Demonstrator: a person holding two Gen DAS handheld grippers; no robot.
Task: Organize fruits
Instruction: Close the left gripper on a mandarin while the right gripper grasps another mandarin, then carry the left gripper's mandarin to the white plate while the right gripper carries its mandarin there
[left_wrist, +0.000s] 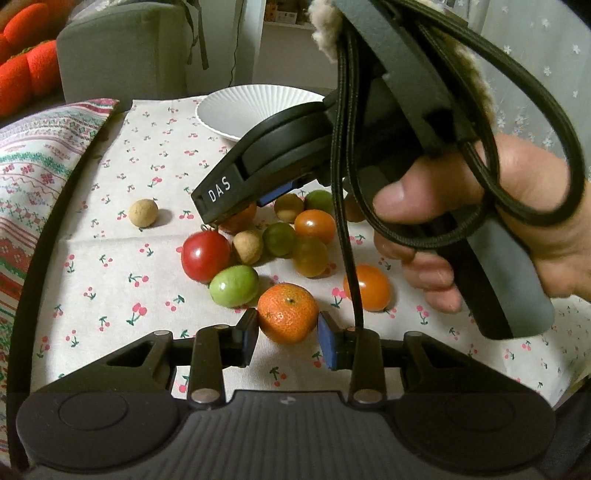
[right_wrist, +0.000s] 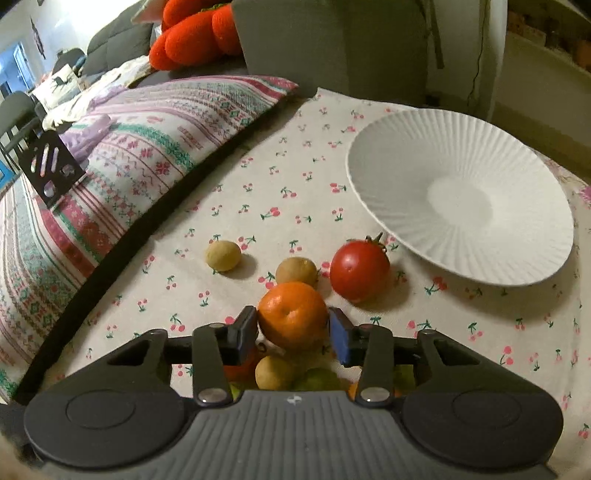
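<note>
Both tongs bracket a mandarin each: left gripper pads flank mandarin, right gripper clamps another mandarin; can't tell if left's grip is firm. Plate w/ nothing in it, the other fruit piled on cloth. Barely started imo.

— Where do your cameras look from?
— Both ride my wrists, close above the counter, facing forward.
— What do they share?
— The red tomato and white plate.
</note>
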